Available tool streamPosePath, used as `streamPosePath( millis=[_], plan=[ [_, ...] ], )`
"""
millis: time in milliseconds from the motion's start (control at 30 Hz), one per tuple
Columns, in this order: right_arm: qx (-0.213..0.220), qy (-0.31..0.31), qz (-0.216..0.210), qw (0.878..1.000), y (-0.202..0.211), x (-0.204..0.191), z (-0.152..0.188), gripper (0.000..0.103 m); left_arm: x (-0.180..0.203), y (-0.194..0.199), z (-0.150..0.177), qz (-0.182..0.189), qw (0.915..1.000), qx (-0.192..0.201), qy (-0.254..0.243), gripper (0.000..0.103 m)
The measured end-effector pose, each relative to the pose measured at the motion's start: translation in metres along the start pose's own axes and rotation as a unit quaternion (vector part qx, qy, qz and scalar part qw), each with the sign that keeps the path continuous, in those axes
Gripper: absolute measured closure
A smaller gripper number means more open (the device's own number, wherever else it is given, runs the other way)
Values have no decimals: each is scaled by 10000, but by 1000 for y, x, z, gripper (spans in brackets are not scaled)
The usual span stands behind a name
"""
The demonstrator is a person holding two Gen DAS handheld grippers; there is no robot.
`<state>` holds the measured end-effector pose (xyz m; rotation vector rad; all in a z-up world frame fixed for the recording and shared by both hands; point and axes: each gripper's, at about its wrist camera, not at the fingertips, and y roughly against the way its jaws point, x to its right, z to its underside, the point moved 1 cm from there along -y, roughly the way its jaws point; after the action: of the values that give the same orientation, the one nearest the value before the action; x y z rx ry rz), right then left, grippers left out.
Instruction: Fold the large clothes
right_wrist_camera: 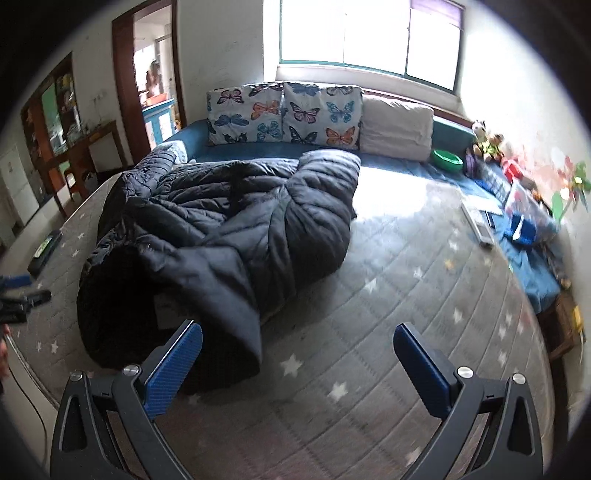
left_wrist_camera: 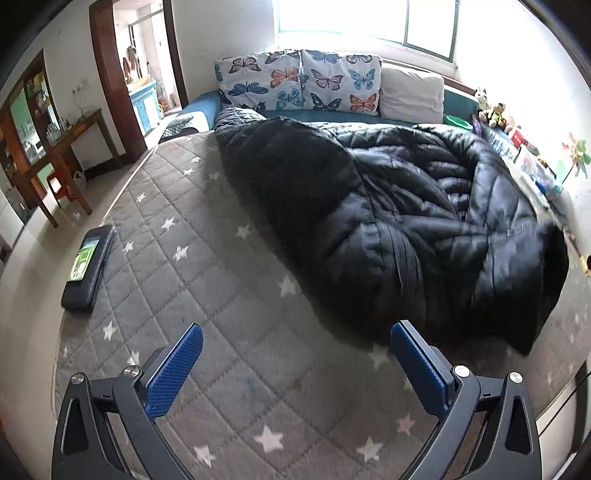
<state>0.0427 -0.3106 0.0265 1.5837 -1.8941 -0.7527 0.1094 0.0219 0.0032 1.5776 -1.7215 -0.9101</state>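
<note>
Your left gripper [right_wrist_camera: 16, 295] showed only as a sliver at the right wrist view's left edge, so its fingers could not be read there. The coat [left_wrist_camera: 388, 221] hid its own lining and the bed [left_wrist_camera: 221, 295] beneath it, and its far edge smeared with blur. The items along the wall [right_wrist_camera: 517, 206] were too small and blurred for you to name. The window [left_wrist_camera: 351, 18] was blown out to white. The figure in the doorway [right_wrist_camera: 153, 79] was too small to make out.
</note>
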Motion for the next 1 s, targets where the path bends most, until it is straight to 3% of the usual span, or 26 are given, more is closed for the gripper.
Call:
streamPosePath(
  millis=[167,333,600,867,1000],
  plan=[
    [-10,66,-179,9998,-8,10,-29,0,-11,-16,-41,121,9997,-145,155,0],
    [-57,152,-235,9996,-32,21,-64,0,-5,-50,-65,788,9946,-602,307,0],
    [-407,-248,-178,9987,-98,53,-104,0,29,-98,-70,1048,9875,-1175,119,0],
    [-729,-636,-531,9939,-157,69,-128,0,44,-122,-79,1189,9820,-1458,192,0],
    [-788,-761,-504,9927,-188,74,-139,0,44,-130,-82,1190,9801,-1571,218,0]
  ],
)
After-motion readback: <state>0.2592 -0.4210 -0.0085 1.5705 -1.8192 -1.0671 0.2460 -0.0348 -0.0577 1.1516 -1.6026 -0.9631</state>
